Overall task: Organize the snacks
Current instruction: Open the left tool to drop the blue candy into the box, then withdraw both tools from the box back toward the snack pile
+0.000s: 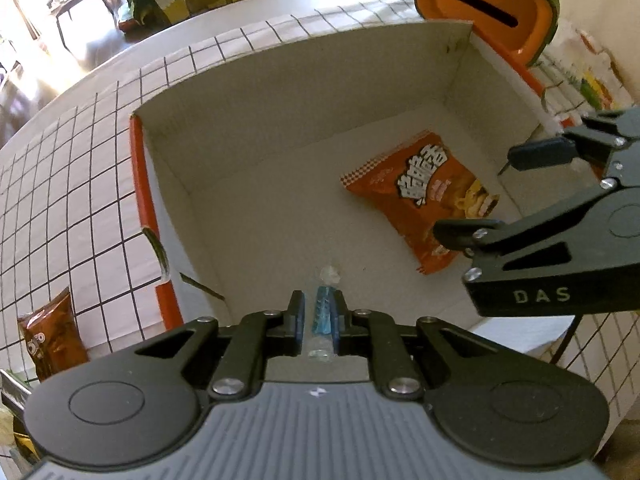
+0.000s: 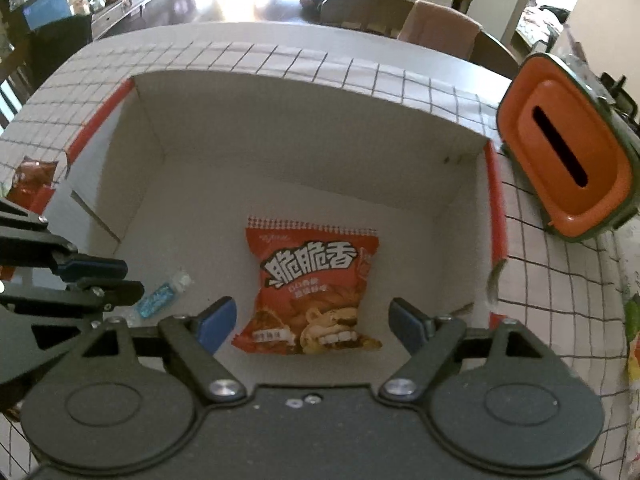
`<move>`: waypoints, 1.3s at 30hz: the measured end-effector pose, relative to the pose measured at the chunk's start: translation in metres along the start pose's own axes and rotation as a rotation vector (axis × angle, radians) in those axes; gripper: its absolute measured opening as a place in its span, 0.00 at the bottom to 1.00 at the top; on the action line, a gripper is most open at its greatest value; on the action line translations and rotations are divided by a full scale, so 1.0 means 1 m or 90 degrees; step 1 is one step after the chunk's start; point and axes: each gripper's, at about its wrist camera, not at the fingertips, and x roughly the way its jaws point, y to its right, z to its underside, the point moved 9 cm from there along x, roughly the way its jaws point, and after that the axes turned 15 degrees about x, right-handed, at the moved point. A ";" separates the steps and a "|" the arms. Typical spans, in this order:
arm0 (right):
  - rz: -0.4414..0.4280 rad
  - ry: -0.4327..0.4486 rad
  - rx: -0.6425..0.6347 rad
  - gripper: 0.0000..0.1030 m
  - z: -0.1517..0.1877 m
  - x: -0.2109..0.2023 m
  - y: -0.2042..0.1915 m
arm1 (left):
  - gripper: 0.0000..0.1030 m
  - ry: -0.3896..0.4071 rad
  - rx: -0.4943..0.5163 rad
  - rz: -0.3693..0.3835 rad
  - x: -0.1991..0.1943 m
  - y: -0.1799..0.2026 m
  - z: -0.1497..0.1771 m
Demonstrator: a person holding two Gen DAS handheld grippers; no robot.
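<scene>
Between the left gripper's closed pads stands a blue candy, long axis forward, over the box floor — right gripper gapes empty, chip bag dead ahead.

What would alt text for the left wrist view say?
The left gripper, shut on a small blue-wrapped candy, hangs over an open white cardboard box holding one orange snack bag. The open right gripper reaches in from the right; a brown snack packet lies outside on the checked tablecloth.
</scene>
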 end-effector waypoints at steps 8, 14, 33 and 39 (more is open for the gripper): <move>-0.021 0.030 0.029 0.83 0.001 -0.028 0.003 | 0.29 0.044 -0.006 -0.003 -0.025 -0.003 0.002; -0.035 0.067 0.041 0.85 0.004 -0.053 -0.002 | 0.30 0.075 -0.010 -0.003 -0.043 -0.009 0.007; -0.100 0.220 0.084 0.99 0.016 -0.138 -0.044 | 0.68 0.205 0.011 -0.022 -0.121 -0.027 0.042; -0.136 0.267 0.111 1.00 0.024 -0.164 -0.065 | 0.76 0.252 -0.004 -0.034 -0.149 -0.042 0.064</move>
